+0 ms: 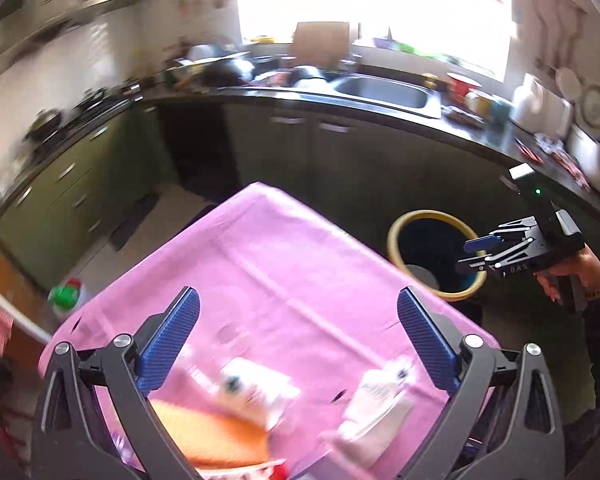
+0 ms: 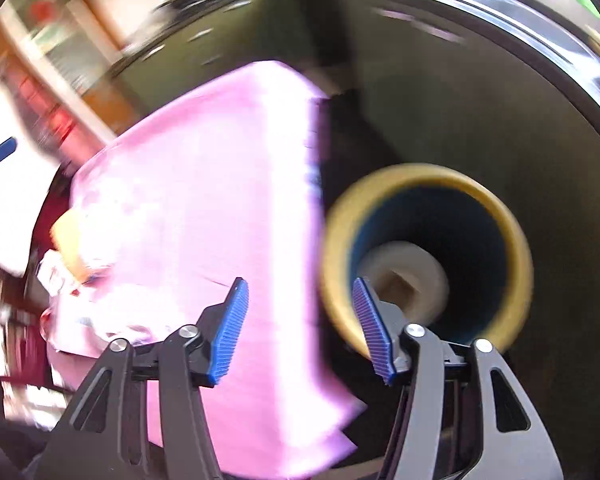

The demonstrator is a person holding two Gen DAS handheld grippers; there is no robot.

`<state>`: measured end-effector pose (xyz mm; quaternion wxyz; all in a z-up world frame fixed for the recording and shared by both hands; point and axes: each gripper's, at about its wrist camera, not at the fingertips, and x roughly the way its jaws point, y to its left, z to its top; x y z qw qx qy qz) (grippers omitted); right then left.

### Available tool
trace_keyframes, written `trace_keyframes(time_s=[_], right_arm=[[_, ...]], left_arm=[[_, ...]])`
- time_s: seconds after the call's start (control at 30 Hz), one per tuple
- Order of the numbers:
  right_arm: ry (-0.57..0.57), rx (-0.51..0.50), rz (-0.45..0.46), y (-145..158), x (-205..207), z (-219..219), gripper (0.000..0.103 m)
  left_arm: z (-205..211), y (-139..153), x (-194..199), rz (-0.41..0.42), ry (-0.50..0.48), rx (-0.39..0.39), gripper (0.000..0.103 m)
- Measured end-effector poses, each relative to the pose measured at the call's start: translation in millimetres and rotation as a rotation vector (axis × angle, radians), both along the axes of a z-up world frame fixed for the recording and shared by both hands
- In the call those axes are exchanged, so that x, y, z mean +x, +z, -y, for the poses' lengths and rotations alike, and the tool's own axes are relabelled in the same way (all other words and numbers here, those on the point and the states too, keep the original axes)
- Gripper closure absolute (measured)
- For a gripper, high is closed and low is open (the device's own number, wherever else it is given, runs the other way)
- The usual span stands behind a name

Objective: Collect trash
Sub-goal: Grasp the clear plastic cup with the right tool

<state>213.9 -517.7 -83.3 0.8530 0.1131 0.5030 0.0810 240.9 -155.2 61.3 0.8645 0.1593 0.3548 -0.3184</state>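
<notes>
Trash still waiting for you lies at the near end of the pink-covered table: an orange piece, a crumpled white wrapper and a white packet, all blurred, so their long axes are hard to read. They sit at about six o'clock from your left gripper, whose jaws stand wide with nothing between them; that hand looks the nearer one. The yellow-rimmed bin stands on the floor off the table's edge, at one o'clock from your right gripper, which gapes partway and holds nothing. Something pale already lies inside. Beyond runs a dark kitchen counter with a sink.
</notes>
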Motion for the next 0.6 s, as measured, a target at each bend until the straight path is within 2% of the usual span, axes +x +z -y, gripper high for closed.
trace_keyframes(time_s=[0.17,0.27,0.33,0.4,0.47,0.6], right_arm=[[0.229,-0.022,0.039,19,55,-107,0.039],[0.322,-0.017,0.048,30,88,-159,0.028],[0.363,-0.027,0.044,32,105,-195,0.017],[0.376,-0.062,0.032,32,120,-224,0.012],[0.367,-0.127,0.009,27,138,-243,0.012],[0.36,-0.145,-0.06,11,168,-264,0.012]], left_arm=[[-80,-7,0,-0.02,0.15,-0.049,0.008],[-122,-14,-4,-0.031,0.215,-0.078,0.008],[-144,-20,-9,-0.035,0.252,-0.087,0.008],[-159,-25,-12,-0.041,0.272,-0.089,0.008],[-173,-31,-17,-0.052,0.287,-0.095,0.008],[-190,-41,-20,-0.075,0.298,-0.111,0.008]])
